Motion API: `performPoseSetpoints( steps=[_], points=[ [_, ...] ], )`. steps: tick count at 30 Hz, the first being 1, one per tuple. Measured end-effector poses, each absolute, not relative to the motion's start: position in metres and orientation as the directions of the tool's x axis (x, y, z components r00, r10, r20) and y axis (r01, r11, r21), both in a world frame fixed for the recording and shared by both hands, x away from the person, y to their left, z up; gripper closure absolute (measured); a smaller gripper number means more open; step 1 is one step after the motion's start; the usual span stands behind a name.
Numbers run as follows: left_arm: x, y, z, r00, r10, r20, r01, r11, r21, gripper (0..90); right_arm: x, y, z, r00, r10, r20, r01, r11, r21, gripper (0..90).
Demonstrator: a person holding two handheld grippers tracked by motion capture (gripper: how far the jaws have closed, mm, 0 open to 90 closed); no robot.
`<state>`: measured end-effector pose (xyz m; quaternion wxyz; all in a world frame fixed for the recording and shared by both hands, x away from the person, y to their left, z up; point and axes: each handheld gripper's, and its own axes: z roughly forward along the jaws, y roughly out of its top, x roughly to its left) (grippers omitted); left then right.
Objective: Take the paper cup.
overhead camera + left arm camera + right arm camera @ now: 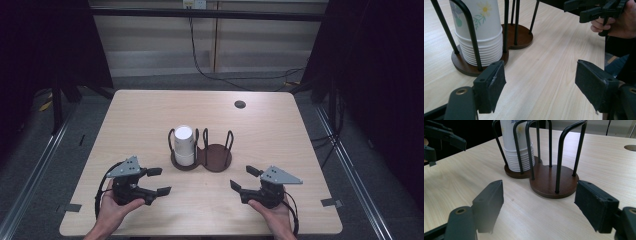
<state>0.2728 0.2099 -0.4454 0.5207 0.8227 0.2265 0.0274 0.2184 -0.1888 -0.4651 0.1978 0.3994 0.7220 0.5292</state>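
Light wood-grain laminate on the tabletop [150, 115], rounded corners, with a small dark round grommet [240, 104] near the far edge. Sitting about in the middle is a cup holder [216, 159]: two dark brown wooden discs joined into a figure-eight base, with thin black metal rods looping up around each disc. The left disc holds a stack of white paper cups [184, 145], upside down and nested, rims bunched in neat ridges at the bottom; the outer cup has a daisy print in the left gripper view. The right disc is bare.

Left tongs [158, 181] sit near the front edge at the left, jaws spread wide with nothing between them, black pads looking a bit frayed at the edge. Right tongs [244, 178] mirror them at the right, also spread wide and holding nothing. Both are well apart from the holder, with bare tabletop all around it.
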Motion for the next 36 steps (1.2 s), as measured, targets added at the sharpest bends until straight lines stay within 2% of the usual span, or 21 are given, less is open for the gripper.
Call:
performPoseSetpoints(
  steps=[16, 36],
  points=[
    [0.279, 0.210, -0.433, 0.891, 0.420, -0.172, 0.333, -0.347, 0.877, 26.7, 0.219, -0.189, -0.466, -0.607, 0.781, 0.146, 0.374, 0.119, 0.920, 23.3],
    [0.300, 0.199, -0.400, 0.898, 0.422, -0.128, 0.294, -0.356, 0.887, 27.1, 0.220, -0.188, -0.466, -0.614, 0.775, 0.148, 0.380, 0.126, 0.916, 23.3]
  ],
)
